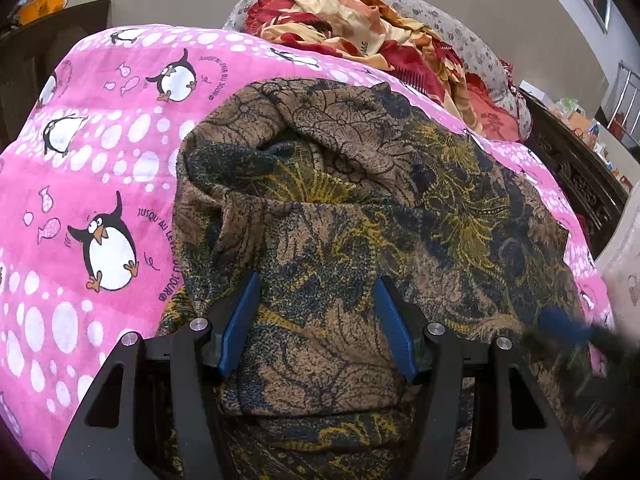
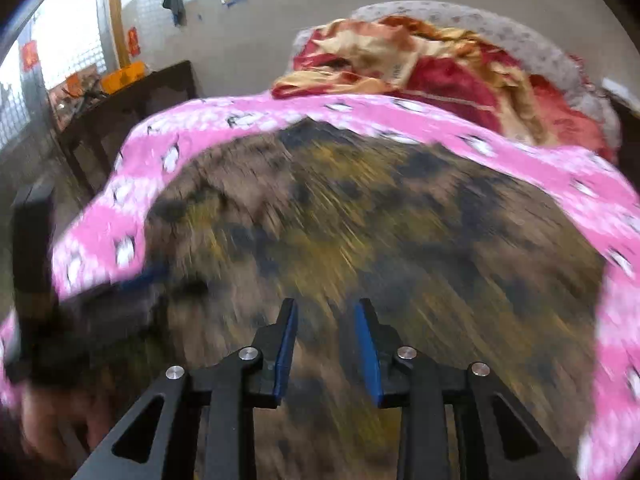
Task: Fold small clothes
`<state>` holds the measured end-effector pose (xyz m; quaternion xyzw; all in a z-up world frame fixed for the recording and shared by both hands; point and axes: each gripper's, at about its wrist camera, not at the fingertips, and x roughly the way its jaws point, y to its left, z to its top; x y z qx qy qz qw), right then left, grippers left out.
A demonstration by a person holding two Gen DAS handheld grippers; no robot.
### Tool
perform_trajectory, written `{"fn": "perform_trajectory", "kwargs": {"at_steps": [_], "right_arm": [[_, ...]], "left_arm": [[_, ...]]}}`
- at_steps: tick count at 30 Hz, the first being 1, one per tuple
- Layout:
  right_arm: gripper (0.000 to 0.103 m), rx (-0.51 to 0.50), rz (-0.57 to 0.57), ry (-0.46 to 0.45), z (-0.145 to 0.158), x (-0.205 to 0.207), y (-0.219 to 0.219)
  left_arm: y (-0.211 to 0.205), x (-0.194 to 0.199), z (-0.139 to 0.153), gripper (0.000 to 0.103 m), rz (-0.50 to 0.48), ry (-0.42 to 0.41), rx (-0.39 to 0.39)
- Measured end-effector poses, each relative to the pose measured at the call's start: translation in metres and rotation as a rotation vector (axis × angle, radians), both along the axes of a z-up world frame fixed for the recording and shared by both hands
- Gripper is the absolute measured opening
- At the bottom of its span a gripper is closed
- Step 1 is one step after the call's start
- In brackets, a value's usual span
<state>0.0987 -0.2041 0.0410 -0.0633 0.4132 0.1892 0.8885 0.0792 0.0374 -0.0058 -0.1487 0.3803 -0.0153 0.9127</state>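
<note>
A brown knit garment (image 1: 360,208) with dark blue and yellow patterns lies bunched on a pink penguin-print blanket (image 1: 100,168). In the left wrist view my left gripper (image 1: 316,312) sits low over the garment's near part. Its blue pads stand apart, and cloth spans the gap under them without being pinched. In the right wrist view the garment (image 2: 360,220) is smeared by motion blur. My right gripper (image 2: 326,328) hangs open above it with nothing between its pads. The right gripper also shows as a blur at the right edge of the left wrist view (image 1: 568,332).
A heap of red and cream floral bedding (image 1: 380,32) lies at the back on a grey flowered quilt (image 1: 460,28). Dark carved wooden furniture (image 1: 572,176) stands on the right. In the right wrist view a dark table (image 2: 132,108) stands at the left, beside a window.
</note>
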Motion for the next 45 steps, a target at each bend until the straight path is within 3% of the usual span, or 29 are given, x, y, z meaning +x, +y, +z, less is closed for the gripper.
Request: {"fn": "perform_trajectory", "kwargs": {"at_steps": [1, 2, 3, 4, 7, 8, 9, 12, 14, 16, 19, 22, 24, 26, 28, 29, 30, 31, 32, 33, 37, 39, 41, 45], "right_arm": [[0.057, -0.028, -0.046, 0.055, -0.021, -0.006, -0.015], [0.064, 0.045, -0.061, 0.044, -0.025, -0.012, -0.028], [0.064, 0.172, -0.057, 0.057, -0.023, -0.012, -0.045], [0.064, 0.225, -0.060, 0.077, -0.024, -0.008, -0.052], [0.065, 0.292, -0.071, 0.107, -0.028, 0.000, -0.059], [0.063, 0.288, -0.073, 0.100, -0.026, 0.000, -0.058], [0.054, 0.271, -0.083, 0.078, -0.020, -0.003, -0.061], [0.057, 0.215, -0.161, -0.025, -0.001, -0.009, -0.075], [0.063, 0.139, -0.222, 0.082, -0.020, 0.003, -0.089], [0.064, 0.172, -0.182, 0.100, -0.016, 0.000, -0.095], [0.064, -0.017, -0.137, 0.150, -0.005, -0.016, -0.082], [0.064, -0.062, -0.118, 0.082, 0.014, -0.057, -0.085], [0.064, -0.036, -0.086, 0.055, 0.022, -0.086, -0.091], [0.064, -0.012, -0.030, 0.044, 0.024, -0.120, -0.095], [0.076, -0.006, 0.034, 0.051, 0.011, -0.147, -0.092], [0.093, -0.022, 0.056, 0.073, 0.000, -0.153, -0.087], [0.103, -0.062, 0.069, 0.124, -0.017, -0.156, -0.083], [0.103, -0.124, 0.068, 0.109, -0.030, -0.163, -0.080], [0.103, -0.145, 0.067, 0.025, -0.029, -0.174, -0.075], [0.103, -0.147, 0.050, 0.024, -0.030, -0.175, -0.073], [0.103, -0.107, 0.001, 0.020, -0.029, -0.175, -0.075], [0.103, -0.135, -0.015, -0.001, -0.030, -0.179, -0.070], [0.103, -0.151, -0.019, -0.023, -0.029, -0.185, -0.069], [0.103, -0.150, -0.019, -0.016, -0.031, -0.184, -0.072]], "left_arm": [[0.000, 0.000, 0.000, 0.059, 0.000, 0.001, 0.003], [-0.001, 0.000, 0.000, 0.059, 0.000, 0.002, 0.005], [-0.001, 0.000, 0.000, 0.059, 0.000, 0.003, 0.007], [-0.001, 0.001, 0.000, 0.059, 0.000, 0.004, 0.011], [-0.002, 0.001, 0.000, 0.059, 0.001, 0.006, 0.019], [-0.002, 0.001, 0.000, 0.059, 0.001, 0.006, 0.018], [-0.003, 0.001, 0.000, 0.059, 0.002, 0.007, 0.021], [-0.005, 0.001, 0.000, 0.059, 0.002, 0.013, 0.036], [-0.007, 0.002, 0.001, 0.059, 0.001, 0.016, 0.047], [-0.007, 0.002, 0.001, 0.059, -0.001, 0.017, 0.050], [-0.004, -0.006, 0.012, 0.059, -0.056, 0.063, 0.070], [0.006, -0.044, 0.039, 0.059, -0.116, 0.040, 0.079], [0.018, -0.076, 0.050, 0.060, -0.150, 0.031, 0.093], [0.032, -0.109, 0.049, 0.064, -0.174, 0.073, 0.104], [0.038, -0.135, 0.040, 0.071, -0.193, 0.112, 0.089], [0.037, -0.148, 0.030, 0.073, -0.203, 0.140, 0.102], [0.034, -0.156, 0.022, 0.073, -0.207, 0.162, 0.126], [0.031, -0.164, 0.008, 0.073, -0.202, 0.196, 0.160], [0.029, -0.173, -0.001, 0.073, -0.186, 0.182, 0.186], [0.028, -0.180, 0.001, 0.075, -0.171, 0.144, 0.194], [0.024, -0.178, 0.000, 0.083, -0.153, 0.179, 0.183], [0.019, -0.173, -0.002, 0.096, -0.182, 0.205, 0.190], [0.012, -0.166, -0.005, 0.103, -0.213, 0.234, 0.207], [0.008, -0.162, -0.006, 0.103, -0.211, 0.263, 0.245]]}}
